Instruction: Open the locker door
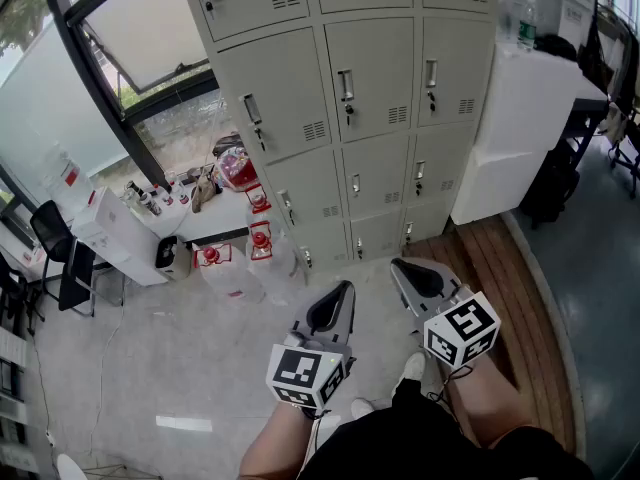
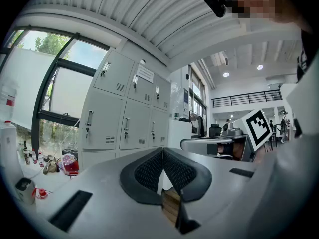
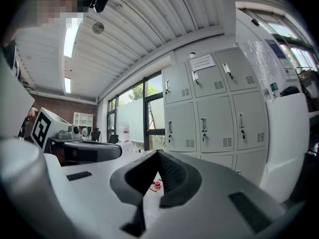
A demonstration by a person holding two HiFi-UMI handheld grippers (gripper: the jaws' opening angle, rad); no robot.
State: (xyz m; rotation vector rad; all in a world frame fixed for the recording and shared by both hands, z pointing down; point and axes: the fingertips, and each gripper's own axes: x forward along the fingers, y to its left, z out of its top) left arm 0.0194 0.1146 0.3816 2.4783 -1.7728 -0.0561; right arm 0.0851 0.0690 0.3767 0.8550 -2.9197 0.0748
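Closed lockers (image 1: 300, 108) ahead of us, and no door is touched yet.
Our left hand-held gripper (image 1: 345, 288) and right hand-held gripper (image 1: 400, 268) both have their jaws pressed together with nothing between them, and both are well apart from the lockers, which stand beside the window (image 1: 130, 28). A locker door (image 1: 375, 68) looks like thin painted metal, so we judge it stiff, light and smooth, and its flat face offers no hold. We would take it by the small upright handle (image 1: 345, 85) above the key (image 1: 349, 111).
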